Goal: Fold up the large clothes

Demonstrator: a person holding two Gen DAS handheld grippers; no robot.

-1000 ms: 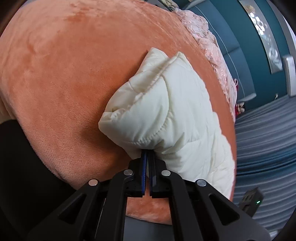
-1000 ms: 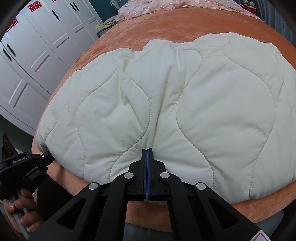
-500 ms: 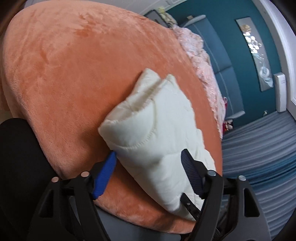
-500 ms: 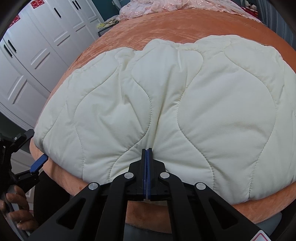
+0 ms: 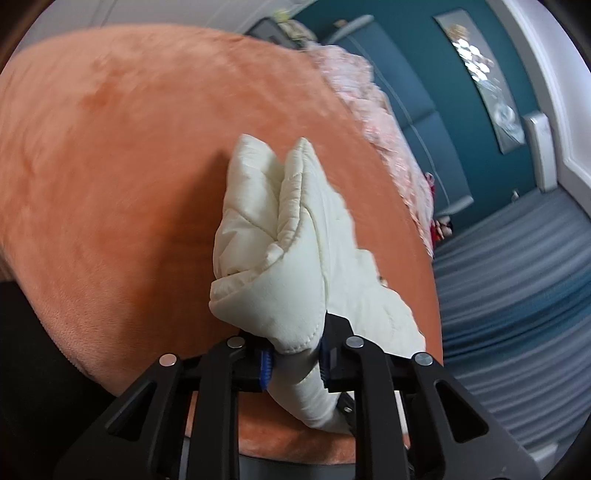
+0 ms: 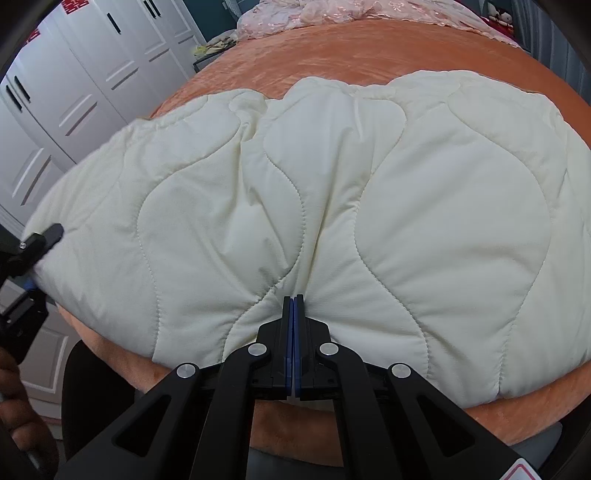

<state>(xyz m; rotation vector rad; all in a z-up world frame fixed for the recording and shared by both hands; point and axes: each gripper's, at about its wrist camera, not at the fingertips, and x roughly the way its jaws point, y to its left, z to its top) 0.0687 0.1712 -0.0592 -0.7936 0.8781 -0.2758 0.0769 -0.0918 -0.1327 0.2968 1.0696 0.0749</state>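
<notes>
A cream quilted padded garment (image 6: 332, 206) lies spread on an orange plush bed cover (image 6: 351, 55). My right gripper (image 6: 294, 306) is shut on the garment's near edge at its middle. In the left wrist view the garment's thick folded end (image 5: 284, 254) sits between my left gripper's (image 5: 293, 356) fingers, which are closed on it with a gap held by the padding. The left gripper also shows at the far left of the right wrist view (image 6: 33, 251), at the garment's left end.
The orange bed cover (image 5: 110, 166) spreads wide beyond the garment. A pink lacy cloth (image 6: 332, 11) lies at the head of the bed. White wardrobe doors (image 6: 74, 92) stand left, a teal wall (image 5: 424, 92) and blue-grey striped curtain (image 5: 517, 277) right.
My left gripper opened, let go of the garment's end, then closed again on a thicker fold of that end. My right gripper has kept its grip and hardly moved.
</notes>
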